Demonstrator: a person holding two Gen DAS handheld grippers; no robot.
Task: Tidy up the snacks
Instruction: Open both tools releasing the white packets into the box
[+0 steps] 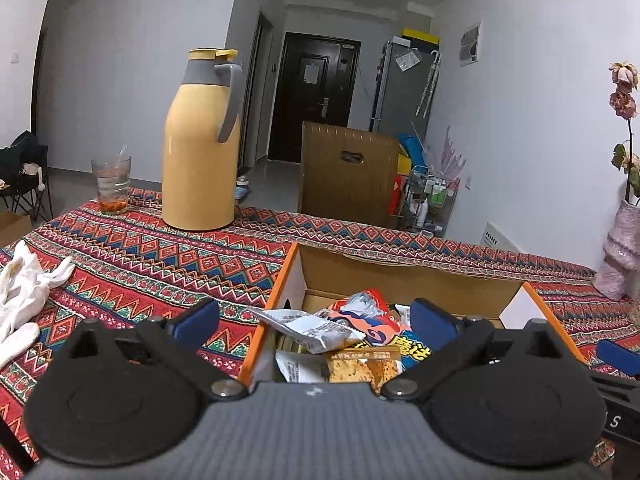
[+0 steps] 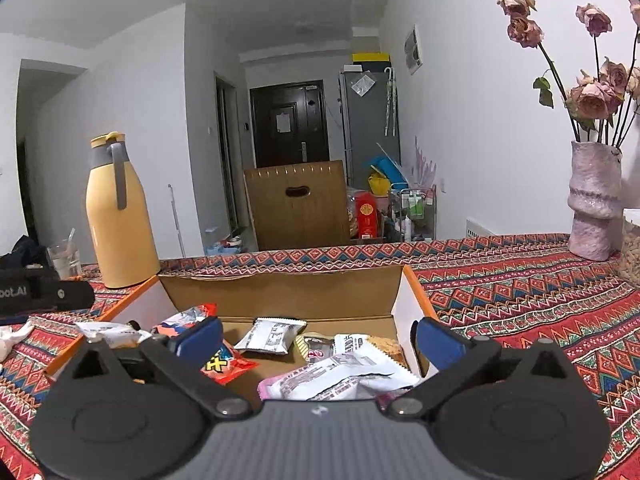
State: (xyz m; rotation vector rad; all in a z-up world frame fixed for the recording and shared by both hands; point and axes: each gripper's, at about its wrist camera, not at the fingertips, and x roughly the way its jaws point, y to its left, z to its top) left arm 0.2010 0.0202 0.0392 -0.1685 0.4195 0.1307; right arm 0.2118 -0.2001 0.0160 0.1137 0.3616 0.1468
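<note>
Hovering low over an open cardboard box (image 1: 400, 276), the left claw (image 1: 316, 324) stands spread wide with nothing pinched between its blue pads — the left pad hangs over the patterned cloth outside the box, the right one over the box's inside. The right claw (image 2: 320, 338) is likewise spread wide and empty, both its pads above the box's contents. No earlier picture is given, so only this spread state can be told.

Snack packets lie loose in the box: in the left wrist view a white packet (image 1: 308, 326) rests on top, with an orange-and-red packet (image 1: 360, 312) just behind it and a packet showing brown crackers (image 1: 360, 368) nearest the camera. In the right wrist view a crumpled white-and-pink packet (image 2: 340, 376) lies closest, a red packet (image 2: 226, 366) to its left, and a small white packet (image 2: 272, 334) farther in.

The box sits on a tabletop (image 1: 140, 248) covered with a red zigzag cloth. White gloves (image 1: 24, 292) lie at the left edge. Farther back stand a yellow jug (image 1: 200, 152) with a grey handle and, left of it, a glass (image 1: 111, 184). At the far right a pink vase (image 2: 594, 204) holds dried roses (image 2: 596, 96). Beyond the tabletop — a brown chair back (image 2: 298, 204), a grey fridge (image 2: 368, 120) and a dark door (image 2: 288, 120).
</note>
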